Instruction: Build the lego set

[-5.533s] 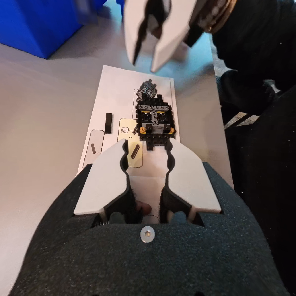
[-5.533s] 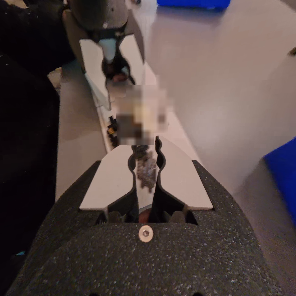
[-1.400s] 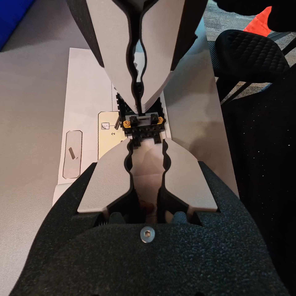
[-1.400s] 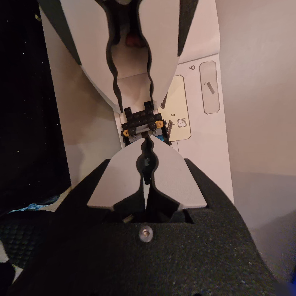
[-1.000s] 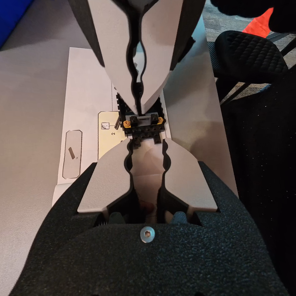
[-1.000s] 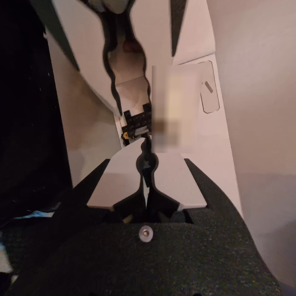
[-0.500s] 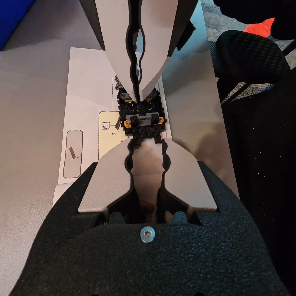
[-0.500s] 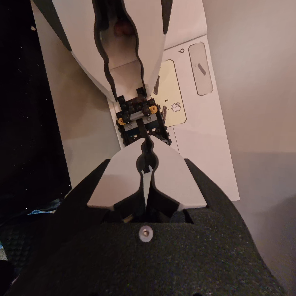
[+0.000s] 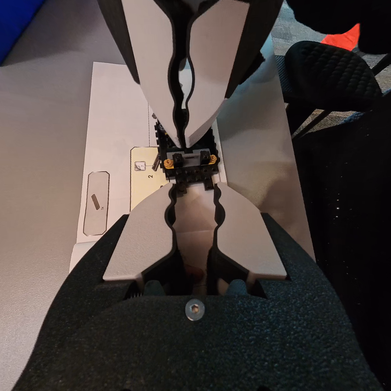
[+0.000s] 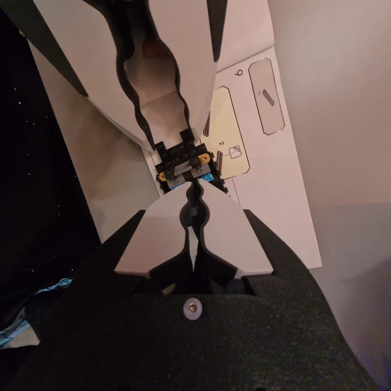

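The right gripper (image 9: 183,143) has come back down onto the black Lego model (image 9: 190,167). Half a second ago its tips stood farther back over the build; now they press at the grey bar between the two yellow studs (image 9: 168,163), much where they were a second ago. Its jaws are all but closed, with only a thin dark slit between them. Whether the black strip piece (seen between the jaws a moment earlier) is still pinched there or already seated cannot be told from either view. Judging by this return, the press-in of that piece is being repeated or finished, and the step is close to done.

The left gripper (image 9: 193,186) stays put, jaws standing well apart and holding nothing. The model's two lower prongs sit just ahead of its tips, within the gap's width, as if the tips brace the build.

The model lies on the instruction sheet (image 9: 112,118), directly between the two sets of jaws, on the grey table (image 9: 42,127).

In the right wrist view the right gripper's own fingers (image 10: 222,222) cover the near half of the model (image 10: 182,156); a blue patch shows beside the tips. The left gripper (image 10: 169,139) fills the top of that view and is cut off by the frame. A dark office chair (image 9: 330,74) is partly seen beyond the table edge.
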A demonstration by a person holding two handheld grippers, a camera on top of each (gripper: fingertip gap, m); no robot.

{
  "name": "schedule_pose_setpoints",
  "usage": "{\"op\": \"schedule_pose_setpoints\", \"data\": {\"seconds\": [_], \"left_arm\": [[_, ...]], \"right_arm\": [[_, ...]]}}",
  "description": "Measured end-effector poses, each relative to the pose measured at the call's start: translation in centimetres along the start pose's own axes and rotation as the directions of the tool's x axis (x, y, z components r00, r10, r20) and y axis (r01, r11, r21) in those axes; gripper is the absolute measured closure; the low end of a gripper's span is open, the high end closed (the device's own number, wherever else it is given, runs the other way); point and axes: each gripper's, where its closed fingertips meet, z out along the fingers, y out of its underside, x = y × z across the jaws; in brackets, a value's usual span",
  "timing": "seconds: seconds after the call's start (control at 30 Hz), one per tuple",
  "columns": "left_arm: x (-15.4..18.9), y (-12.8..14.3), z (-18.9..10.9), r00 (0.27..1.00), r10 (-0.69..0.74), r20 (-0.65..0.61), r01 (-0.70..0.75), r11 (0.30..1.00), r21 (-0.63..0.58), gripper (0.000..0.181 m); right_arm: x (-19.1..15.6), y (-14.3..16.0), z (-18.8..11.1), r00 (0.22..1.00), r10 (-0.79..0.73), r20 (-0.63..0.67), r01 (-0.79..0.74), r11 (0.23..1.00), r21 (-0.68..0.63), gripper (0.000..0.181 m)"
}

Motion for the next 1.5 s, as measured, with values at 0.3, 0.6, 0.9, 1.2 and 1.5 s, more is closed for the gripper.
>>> {"op": "schedule_pose_setpoints", "data": {"seconds": [0.3,0.6,0.9,1.2,1.5], "left_arm": [[0.0,0.0,0.1,1.0,0.009,0.008,-0.009,1.0,-0.001,0.148],[0.0,0.1,0.1,1.0,0.017,0.016,-0.017,1.0,-0.003,0.148],[0.0,0.1,0.2,1.0,0.018,0.015,-0.018,1.0,-0.003,0.148],[0.0,0.1,0.2,1.0,0.017,0.014,-0.017,1.0,-0.003,0.148],[0.0,0.1,0.2,0.999,0.03,0.026,-0.03,1.0,-0.005,0.148]], "right_arm": [[0.3,0.9,-4.5,0.993,-0.098,-0.059,0.11,0.957,0.269,0.158],[0.2,0.8,-1.3,0.989,-0.128,-0.071,0.138,0.977,0.162,0.181],[0.2,0.9,-0.4,0.998,-0.055,-0.038,0.055,0.998,0.011,0.181],[0.1,0.5,-0.2,0.999,-0.015,-0.045,0.011,0.996,-0.085,0.181],[1.1,1.5,-2.8,0.993,-0.118,-0.029,0.122,0.96,0.251,0.106]]}}
